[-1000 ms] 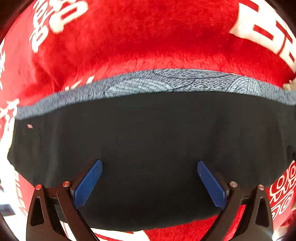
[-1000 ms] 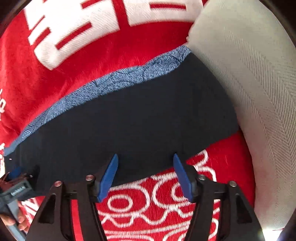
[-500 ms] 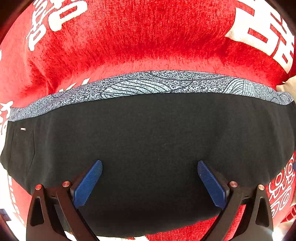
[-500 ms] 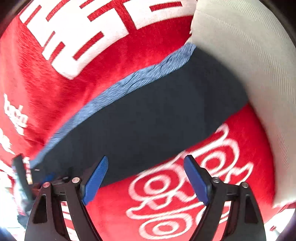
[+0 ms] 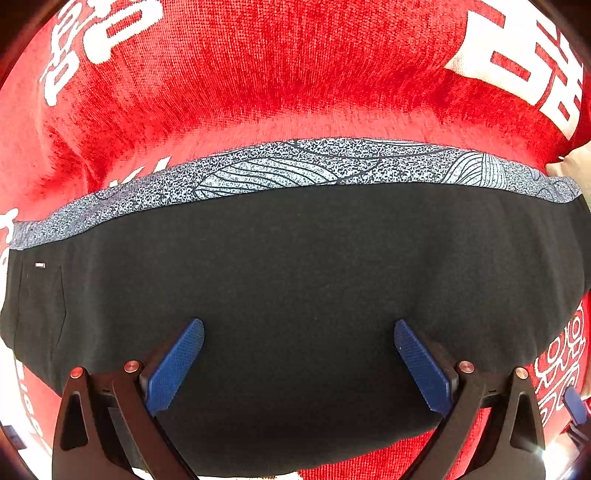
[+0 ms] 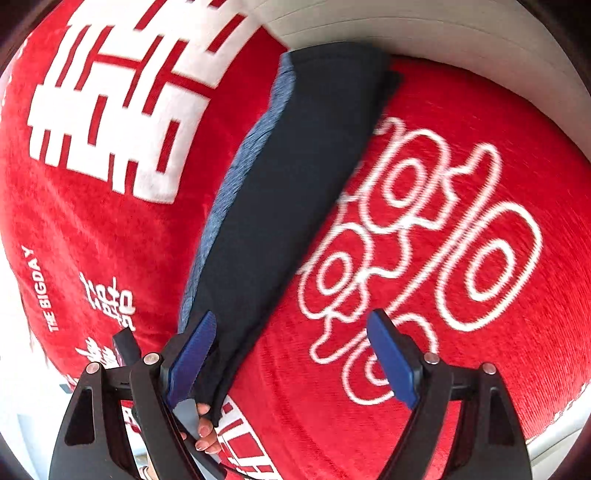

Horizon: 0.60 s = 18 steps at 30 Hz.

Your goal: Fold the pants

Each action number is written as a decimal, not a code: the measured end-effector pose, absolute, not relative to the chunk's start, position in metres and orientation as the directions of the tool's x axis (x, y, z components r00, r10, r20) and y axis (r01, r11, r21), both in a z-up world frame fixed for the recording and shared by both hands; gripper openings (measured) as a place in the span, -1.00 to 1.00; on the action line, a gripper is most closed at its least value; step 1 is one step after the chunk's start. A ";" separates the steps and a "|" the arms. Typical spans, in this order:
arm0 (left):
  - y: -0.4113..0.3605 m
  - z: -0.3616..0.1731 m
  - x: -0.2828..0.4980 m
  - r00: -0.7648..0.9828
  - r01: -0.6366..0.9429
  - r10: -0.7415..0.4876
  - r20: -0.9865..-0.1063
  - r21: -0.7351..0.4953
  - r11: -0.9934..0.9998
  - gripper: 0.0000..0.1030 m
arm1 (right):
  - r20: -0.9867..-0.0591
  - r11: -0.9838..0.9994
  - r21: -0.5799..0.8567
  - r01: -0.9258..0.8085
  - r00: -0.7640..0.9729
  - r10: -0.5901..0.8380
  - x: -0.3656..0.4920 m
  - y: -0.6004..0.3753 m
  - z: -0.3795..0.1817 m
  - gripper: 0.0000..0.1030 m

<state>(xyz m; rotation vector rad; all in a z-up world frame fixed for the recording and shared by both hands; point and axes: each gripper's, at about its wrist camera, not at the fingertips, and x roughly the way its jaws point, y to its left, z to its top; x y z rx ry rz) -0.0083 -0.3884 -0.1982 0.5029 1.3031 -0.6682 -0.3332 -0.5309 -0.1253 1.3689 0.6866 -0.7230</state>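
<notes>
The black pants (image 5: pixel 295 280) lie folded flat in a long strip on a red blanket (image 5: pixel 280 81), with a grey patterned band (image 5: pixel 295 166) along the far edge. My left gripper (image 5: pixel 298 363) is open and empty, hovering over the near part of the pants. In the right wrist view the pants (image 6: pixel 295 177) run away diagonally to the upper right. My right gripper (image 6: pixel 291 358) is open and empty above the blanket (image 6: pixel 424 206), its left finger (image 6: pixel 192 354) over the pants' near end.
The red blanket carries large white characters (image 6: pixel 122 107) and looped white patterns (image 6: pixel 413 236). A pale grey cushion (image 6: pixel 443 29) borders the blanket at the far right. The person's gloved hand (image 6: pixel 207 424) and the other gripper show at the lower left of the right wrist view.
The right gripper has swung round and back, so the pants now run lengthwise away from it instead of across. The left gripper has edged slightly closer and stays open.
</notes>
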 end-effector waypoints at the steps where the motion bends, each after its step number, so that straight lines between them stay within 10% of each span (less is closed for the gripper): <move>1: -0.389 -0.197 -0.007 0.120 0.697 -0.156 -0.980 -0.029 0.716 1.00 | -0.781 0.039 0.620 0.783 0.622 -0.066 -0.338 -0.531 -0.128 0.68; 18: -0.434 -0.183 -0.047 0.095 0.736 -0.169 -0.981 -0.046 0.676 1.00 | -0.662 -0.122 0.750 0.651 0.735 -0.148 -0.373 -0.578 -0.154 0.57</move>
